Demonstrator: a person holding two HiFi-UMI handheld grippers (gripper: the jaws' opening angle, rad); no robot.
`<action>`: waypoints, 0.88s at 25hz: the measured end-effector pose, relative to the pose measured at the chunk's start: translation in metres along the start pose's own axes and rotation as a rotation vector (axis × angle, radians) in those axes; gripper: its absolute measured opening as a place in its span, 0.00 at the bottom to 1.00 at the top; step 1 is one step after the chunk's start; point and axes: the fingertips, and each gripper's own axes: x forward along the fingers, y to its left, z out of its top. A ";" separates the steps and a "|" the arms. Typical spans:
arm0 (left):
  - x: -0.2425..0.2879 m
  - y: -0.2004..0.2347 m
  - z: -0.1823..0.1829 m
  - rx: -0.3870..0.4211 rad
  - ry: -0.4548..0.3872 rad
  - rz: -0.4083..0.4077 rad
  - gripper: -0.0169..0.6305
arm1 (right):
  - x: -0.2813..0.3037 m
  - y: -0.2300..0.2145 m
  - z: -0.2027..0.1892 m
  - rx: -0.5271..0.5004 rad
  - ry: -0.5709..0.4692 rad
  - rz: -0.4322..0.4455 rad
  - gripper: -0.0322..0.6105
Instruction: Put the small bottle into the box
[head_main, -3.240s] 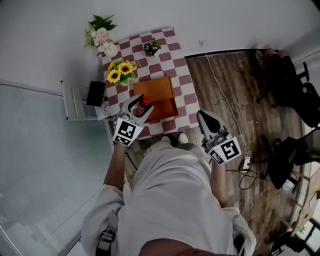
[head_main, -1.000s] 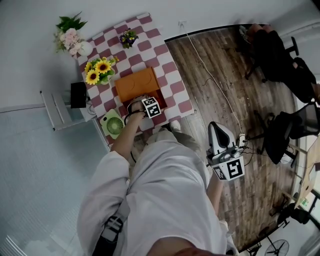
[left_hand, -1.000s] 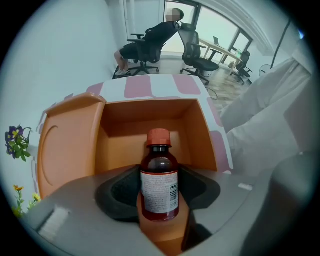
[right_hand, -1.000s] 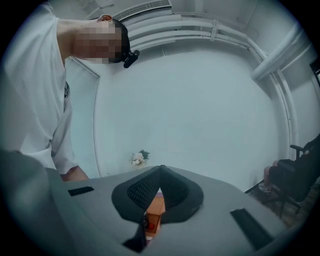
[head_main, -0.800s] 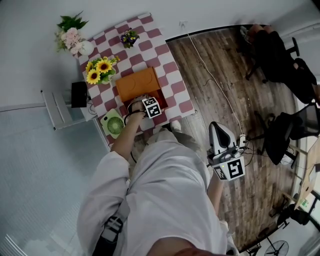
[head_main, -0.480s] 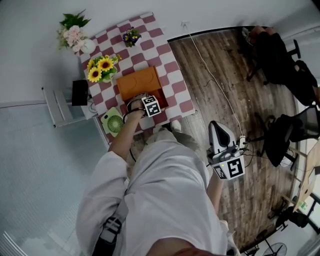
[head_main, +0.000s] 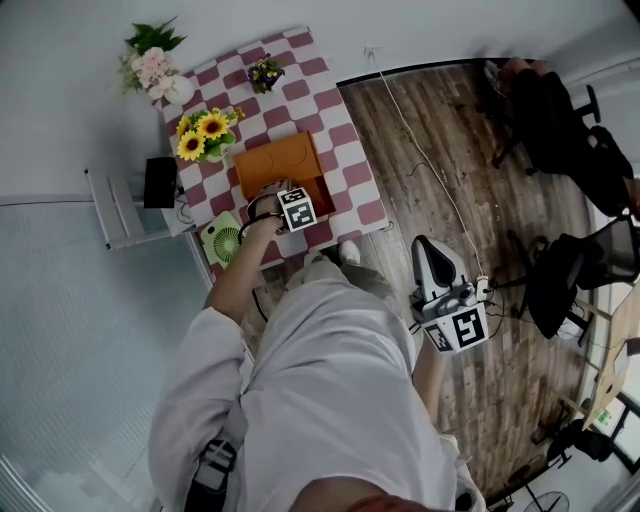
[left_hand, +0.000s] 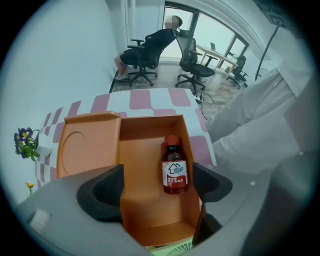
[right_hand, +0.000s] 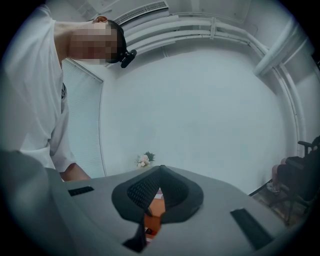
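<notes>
The small brown bottle (left_hand: 174, 167) with a red cap and a red-and-white label lies on its side inside the open orange box (left_hand: 145, 210), against its right wall. My left gripper (left_hand: 156, 187) points straight down above the box. Its jaws have just been opening and now stand wide apart, with the bottle below and between them and neither pad touching it. In the head view the left gripper (head_main: 283, 206) hovers over the box (head_main: 318, 192) and hides the bottle. My right gripper (head_main: 430, 258) hangs off to the right beside my body, its pads (right_hand: 150, 187) pressed together on nothing.
The box's lid (head_main: 272, 165) lies open on the red-and-white checked table (head_main: 345, 120). Sunflowers (head_main: 205, 130), a pink bouquet (head_main: 152, 70), a small purple plant (head_main: 265, 72) and a green fan (head_main: 222, 243) ring the box. Office chairs (head_main: 560, 120) stand on the wooden floor at right.
The left gripper carried the bottle over the box, let it go and rose a little with wider jaws. The right gripper has stayed beside the body.
</notes>
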 end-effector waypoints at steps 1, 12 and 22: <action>-0.004 0.000 0.001 -0.004 -0.010 0.007 0.69 | 0.000 0.001 0.000 0.001 -0.002 0.005 0.05; -0.081 -0.013 0.008 -0.091 -0.176 0.127 0.26 | 0.015 0.015 0.004 0.006 -0.012 0.111 0.05; -0.177 -0.036 0.005 -0.281 -0.416 0.267 0.03 | 0.045 0.045 0.004 -0.006 -0.004 0.284 0.05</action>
